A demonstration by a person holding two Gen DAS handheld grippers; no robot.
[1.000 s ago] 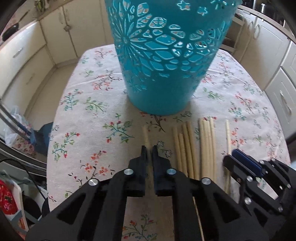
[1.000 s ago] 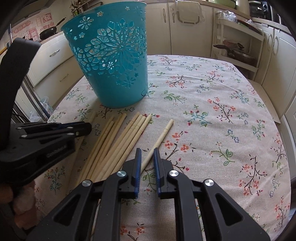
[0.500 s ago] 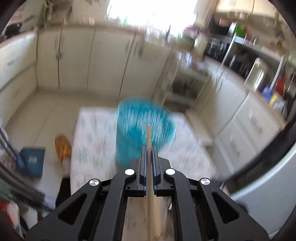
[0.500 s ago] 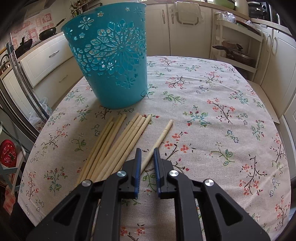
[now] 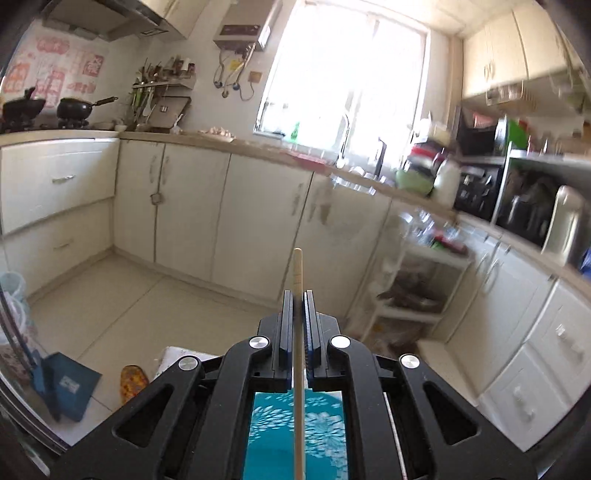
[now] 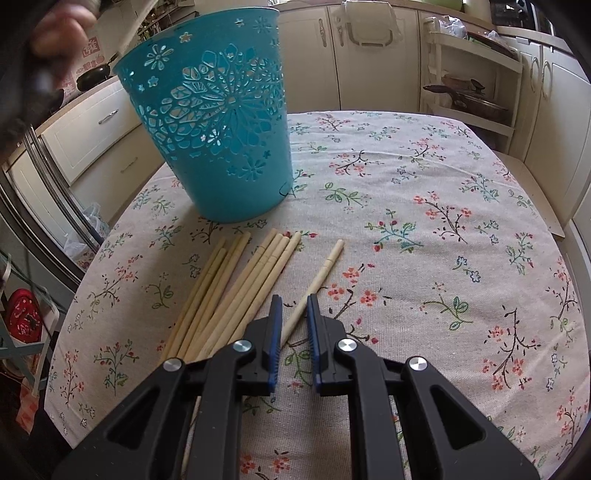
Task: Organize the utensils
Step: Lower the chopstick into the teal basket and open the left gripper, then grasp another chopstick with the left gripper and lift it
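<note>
My left gripper (image 5: 297,295) is shut on one pale wooden chopstick (image 5: 297,273), which sticks out past its tips. It is raised high, with the teal cut-out basket (image 5: 317,424) showing far below between its arms. In the right wrist view the basket (image 6: 218,122) stands upright on the floral tablecloth (image 6: 424,258). Several chopsticks (image 6: 229,288) lie bunched in front of it. A single chopstick (image 6: 325,266) lies apart and runs slantwise between the pads of my right gripper (image 6: 294,306), touching both; the jaws stand narrow on it at the table.
A blurred hand (image 6: 59,26) shows at the top left of the right wrist view, above the basket. White kitchen cabinets (image 5: 255,229) ring the table, and an open shelf rack (image 6: 476,92) stands behind its far right corner. A slipper (image 5: 133,380) lies on the floor.
My left gripper has risen from the tabletop with the chopstick to well above the basket and tipped up toward the kitchen. It has left the right view's left side. The right gripper stayed put.
</note>
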